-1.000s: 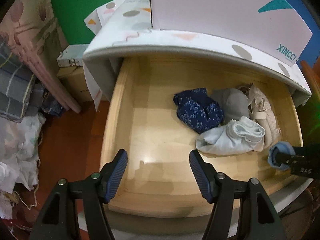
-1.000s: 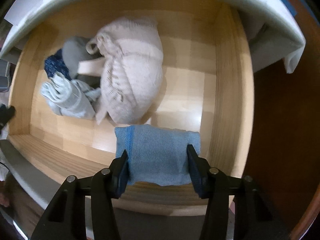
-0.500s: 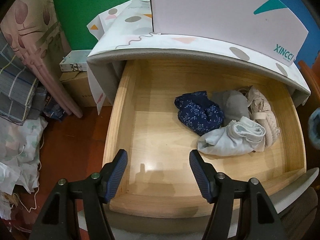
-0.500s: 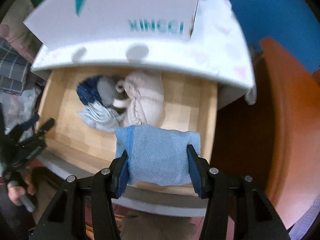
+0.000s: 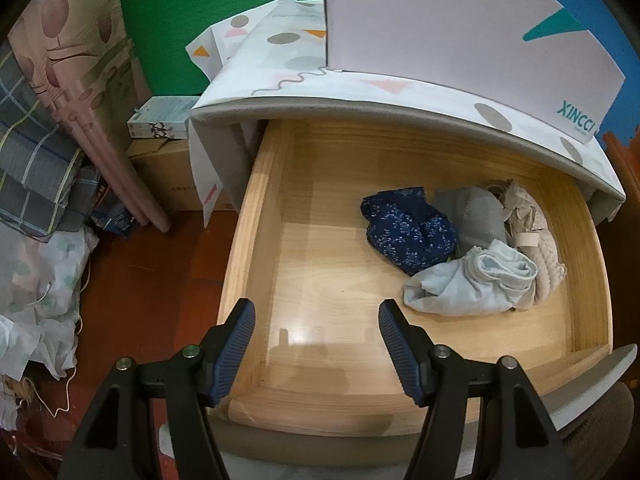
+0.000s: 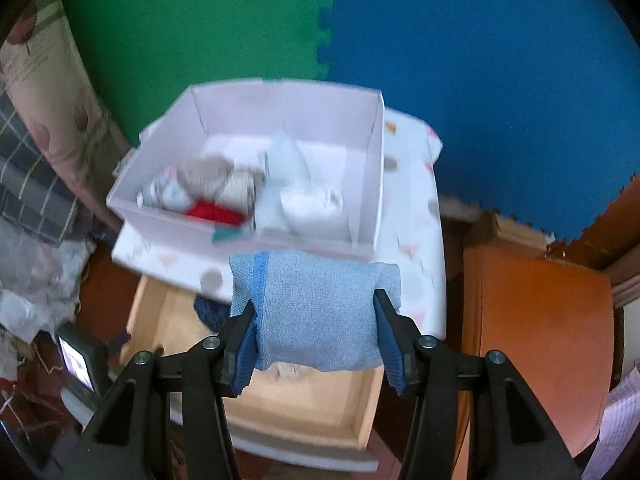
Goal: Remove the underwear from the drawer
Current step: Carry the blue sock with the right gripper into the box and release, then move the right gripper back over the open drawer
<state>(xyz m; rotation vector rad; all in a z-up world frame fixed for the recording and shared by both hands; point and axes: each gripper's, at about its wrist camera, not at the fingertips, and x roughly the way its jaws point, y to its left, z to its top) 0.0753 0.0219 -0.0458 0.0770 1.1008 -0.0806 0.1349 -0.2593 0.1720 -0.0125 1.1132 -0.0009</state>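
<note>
My right gripper (image 6: 316, 332) is shut on a folded light blue underwear (image 6: 316, 308), held high above the open wooden drawer (image 6: 304, 416). My left gripper (image 5: 316, 340) is open and empty above the drawer's front left part (image 5: 320, 280). In the drawer lie a navy dotted piece (image 5: 408, 232), a grey piece (image 5: 476, 216), a beige knit piece (image 5: 532, 232) and a pale blue-white piece (image 5: 468, 284), bunched at the right.
A white open box (image 6: 256, 168) with several folded clothes stands on the patterned cabinet top (image 6: 408, 240), behind the drawer. Piled fabric (image 5: 36, 240) and cardboard boxes (image 5: 168, 168) lie at the left. An orange cabinet (image 6: 532, 340) stands to the right. A phone (image 6: 78, 364) sits lower left.
My right gripper has lifted the light blue underwear out of the drawer and risen high above it, now facing the white box. My left gripper has backed up slightly.
</note>
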